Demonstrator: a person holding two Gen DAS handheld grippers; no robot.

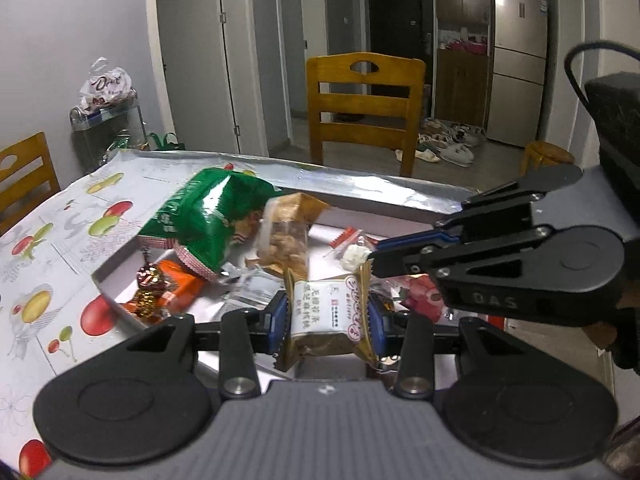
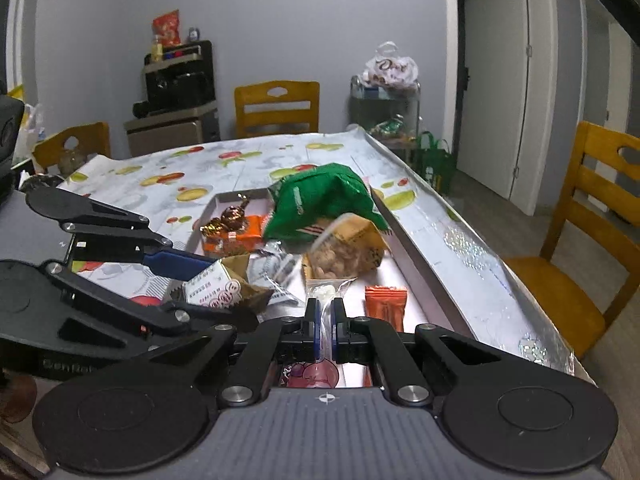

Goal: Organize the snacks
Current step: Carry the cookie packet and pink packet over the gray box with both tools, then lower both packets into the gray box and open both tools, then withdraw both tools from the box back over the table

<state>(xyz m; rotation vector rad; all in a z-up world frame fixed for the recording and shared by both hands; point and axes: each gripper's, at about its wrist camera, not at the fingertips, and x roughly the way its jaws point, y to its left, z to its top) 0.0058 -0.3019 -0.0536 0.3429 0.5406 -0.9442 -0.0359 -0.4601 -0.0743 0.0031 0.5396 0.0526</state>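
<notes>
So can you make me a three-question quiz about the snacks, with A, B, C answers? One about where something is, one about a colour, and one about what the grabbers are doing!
1. Where is the big puffy chip bag?
A. On a chair
B. In the white tray with other snacks
C. On the floor

2. What colour is that chip bag?
A. Green
B. Purple
C. Black

3. What is the left gripper doing?
A. Wide open over nothing
B. Pinching a wooden spoon
C. Shut on a gold-edged snack packet

Answers:
1. B, it leans among the snacks inside the tray on the fruit-print tablecloth.
2. A, its shiny wrapper is green.
3. C, both blue pads press the packet's sides. The right gripper is likewise shut on a small clear candy bag.
</notes>
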